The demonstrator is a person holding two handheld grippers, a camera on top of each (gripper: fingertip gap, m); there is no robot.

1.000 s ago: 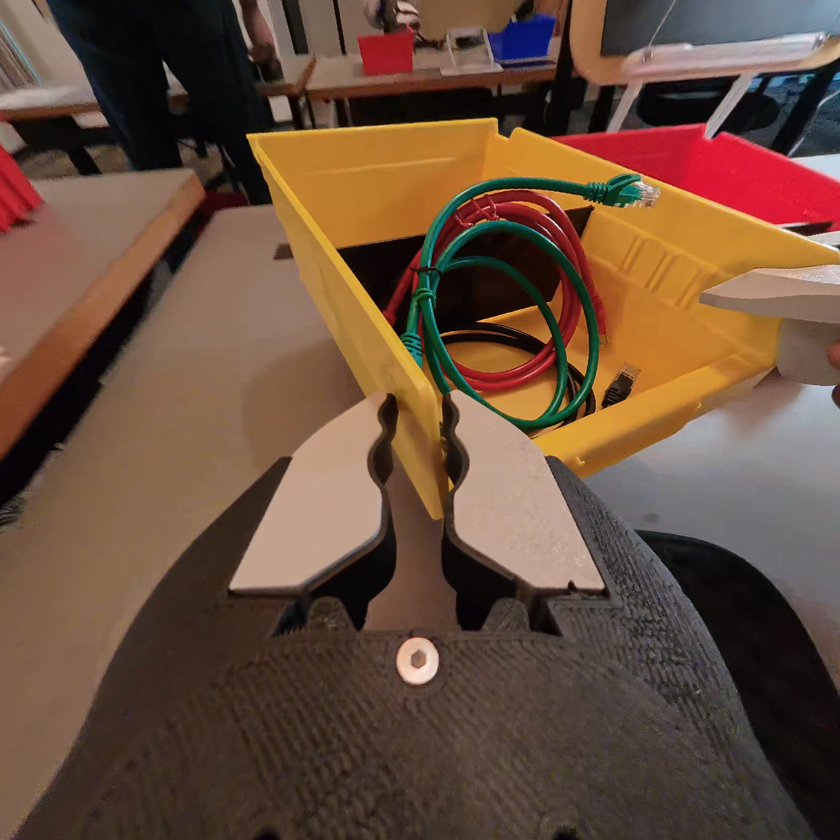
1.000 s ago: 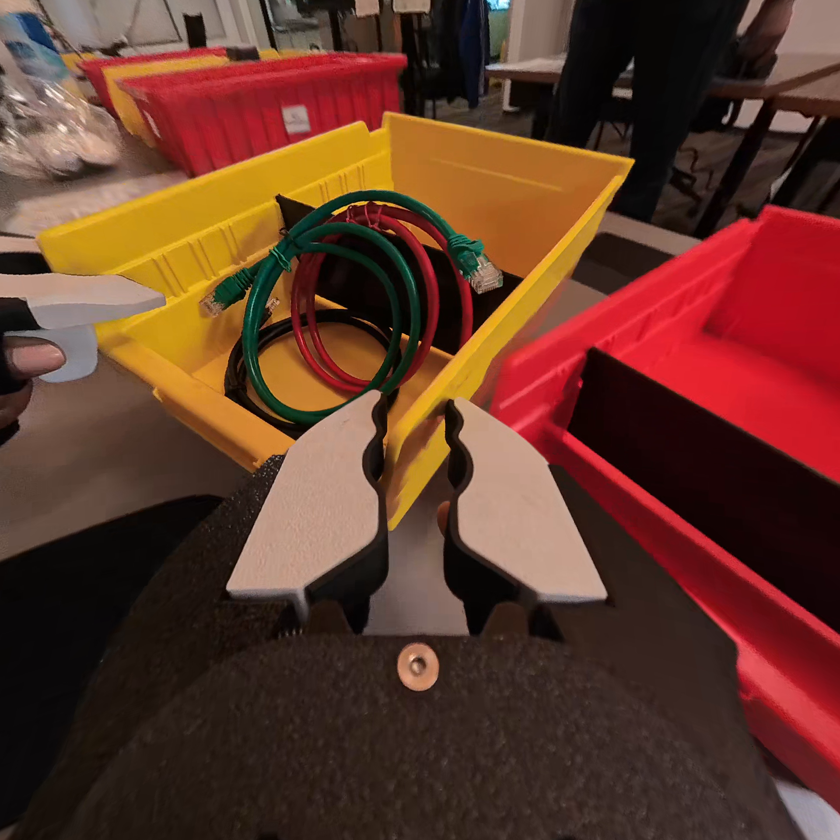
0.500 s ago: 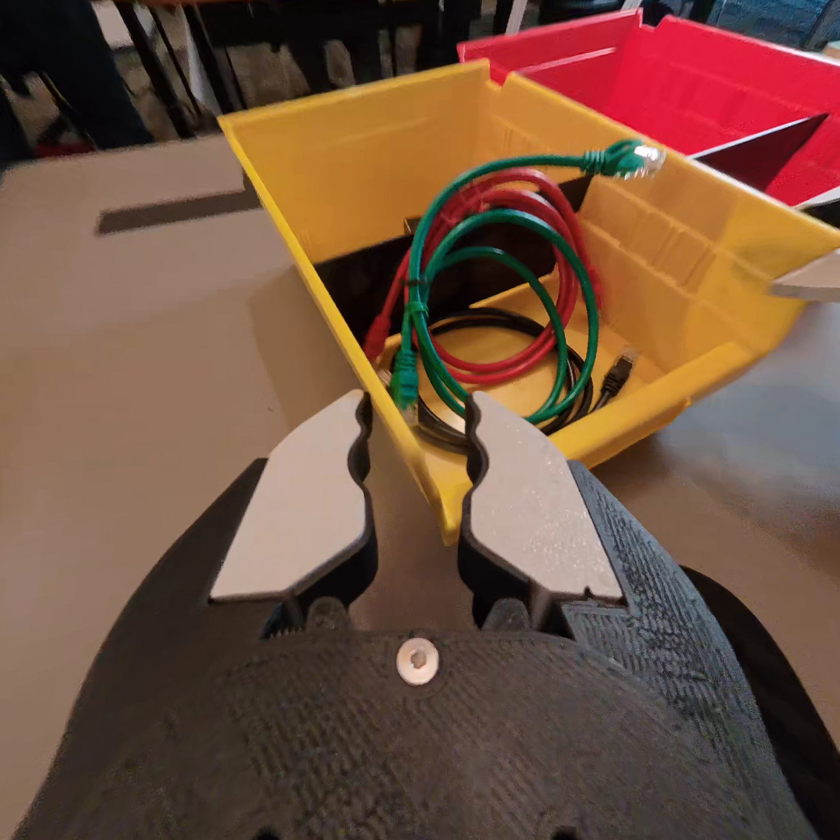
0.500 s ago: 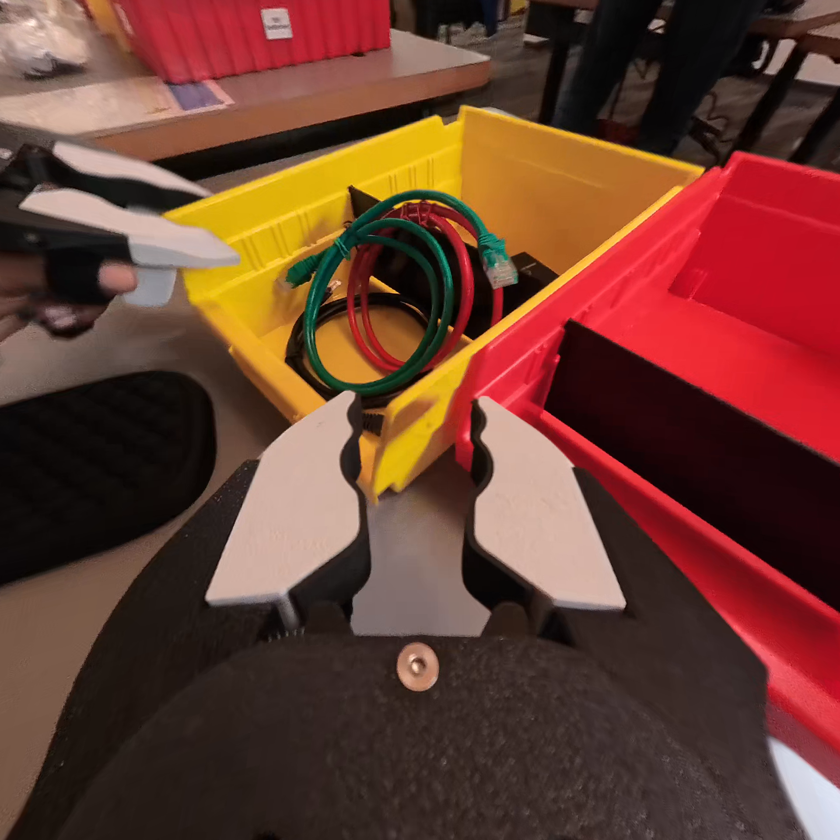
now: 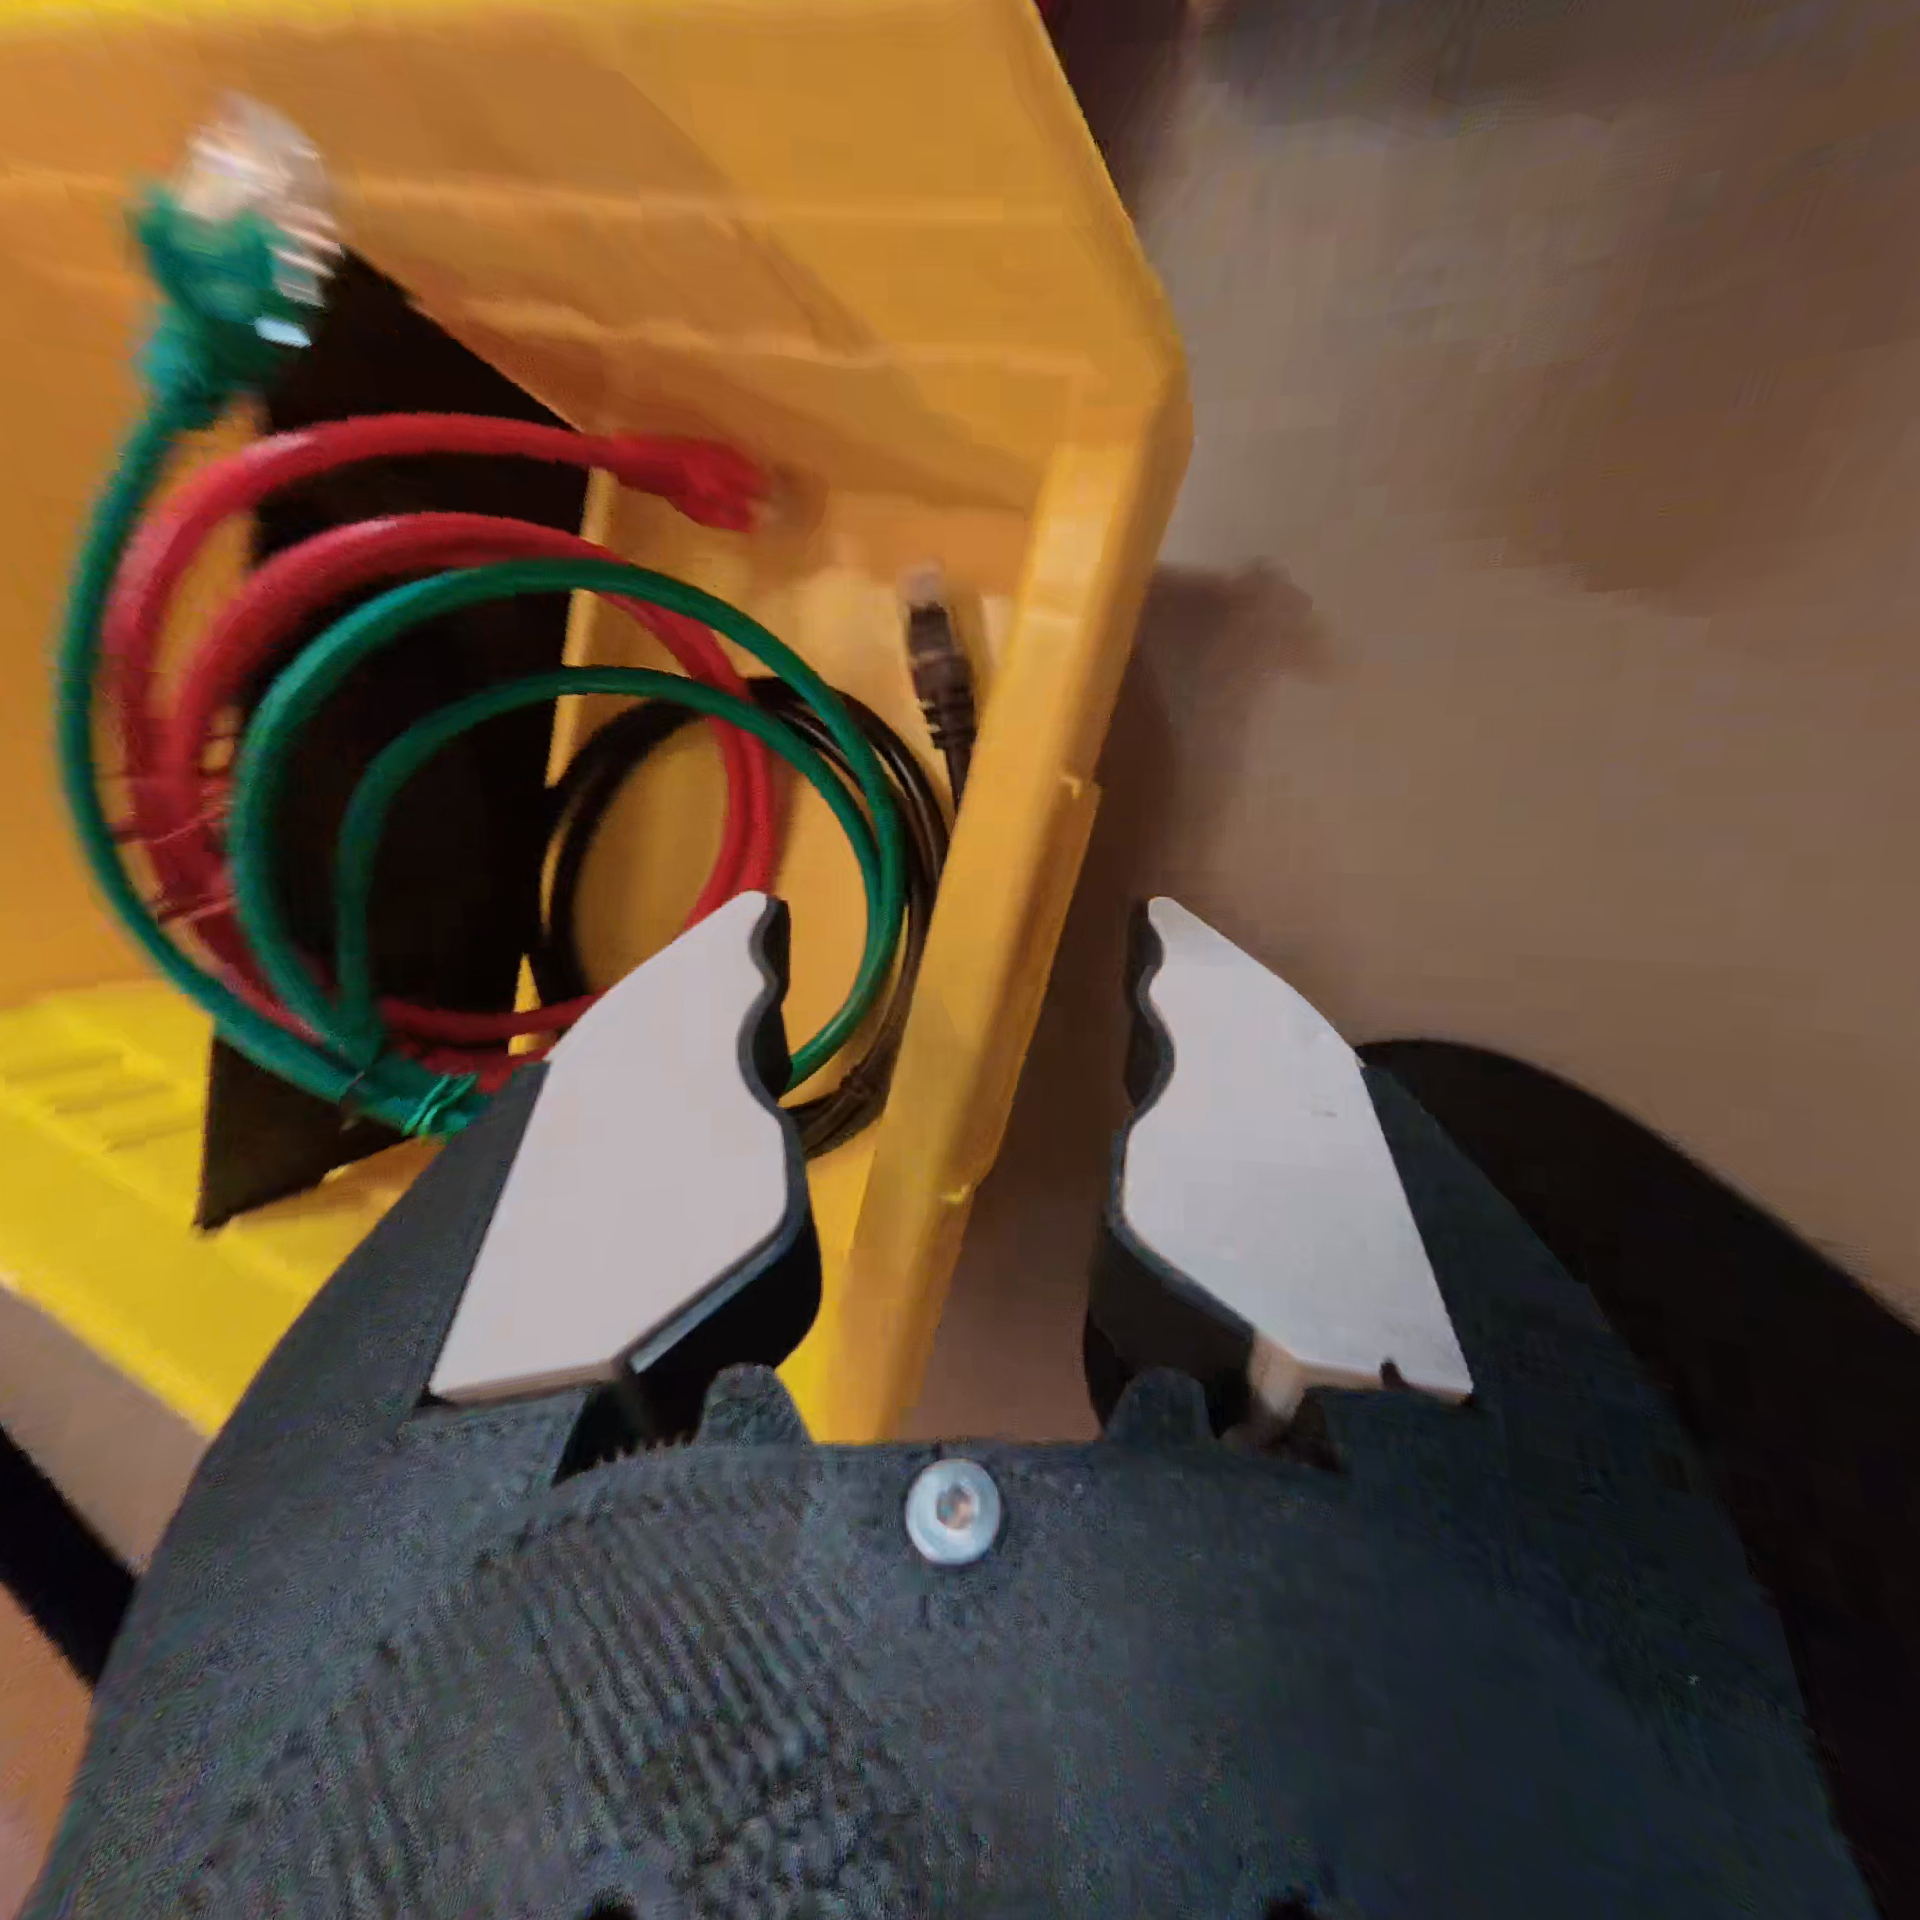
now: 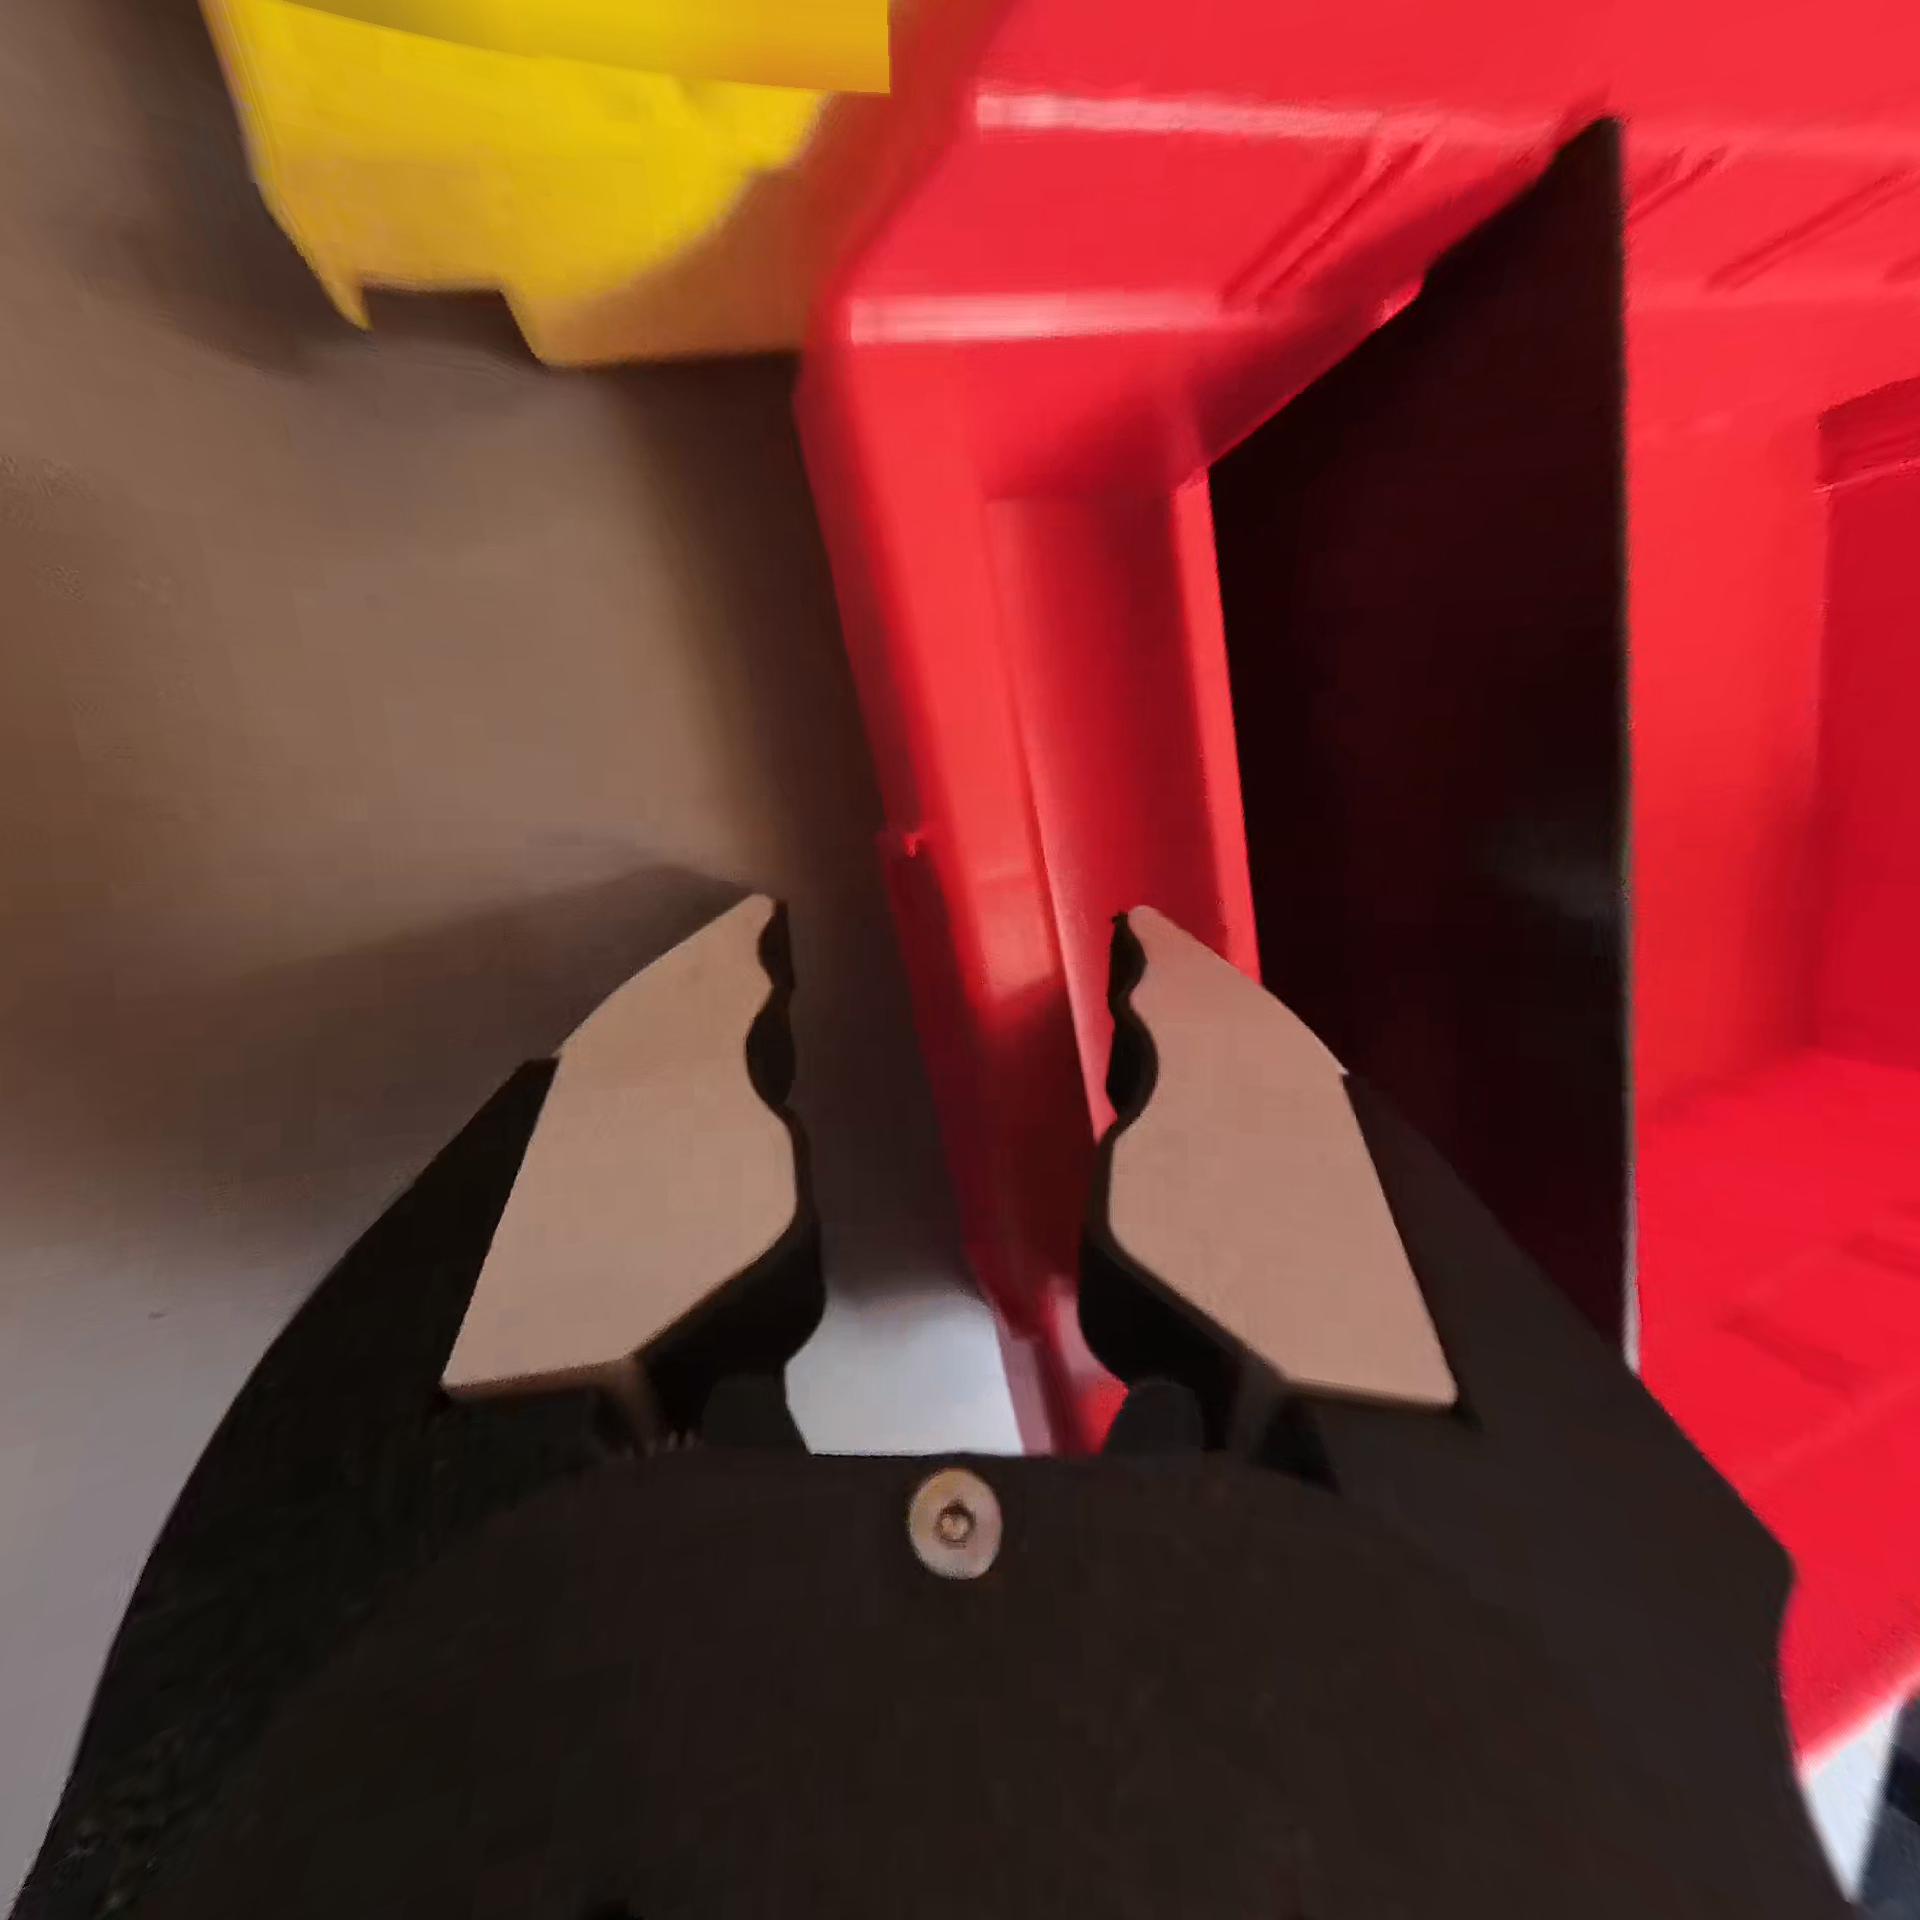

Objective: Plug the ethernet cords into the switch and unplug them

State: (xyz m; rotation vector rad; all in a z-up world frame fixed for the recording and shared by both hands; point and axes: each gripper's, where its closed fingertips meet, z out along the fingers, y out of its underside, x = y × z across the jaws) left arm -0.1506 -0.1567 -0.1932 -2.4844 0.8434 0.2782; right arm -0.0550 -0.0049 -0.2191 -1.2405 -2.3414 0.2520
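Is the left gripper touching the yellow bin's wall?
Cannot tell. In the left wrist view the open left gripper straddles the yellow bin wall, but blur hides any contact.

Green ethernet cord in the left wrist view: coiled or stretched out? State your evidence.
Coiled. The green ethernet cord lies in loops with the red cord inside the yellow bin, and is tied at one point.

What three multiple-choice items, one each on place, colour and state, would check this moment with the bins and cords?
1. The coiled cords lie in:
A the yellow bin
B the red bin
C the bare table

2. The cord colours are:
A blue, white, grey
B green, red, black
C orange, purple, pink

3. The left tongs are:
A shut on the green cord
B shut on the bin wall
C open

Answers:
1 A: the coils sit inside the yellow bin.
2 B: green cord, red cord and black cord show.
3 C: the left tongs stand apart astride the wall.
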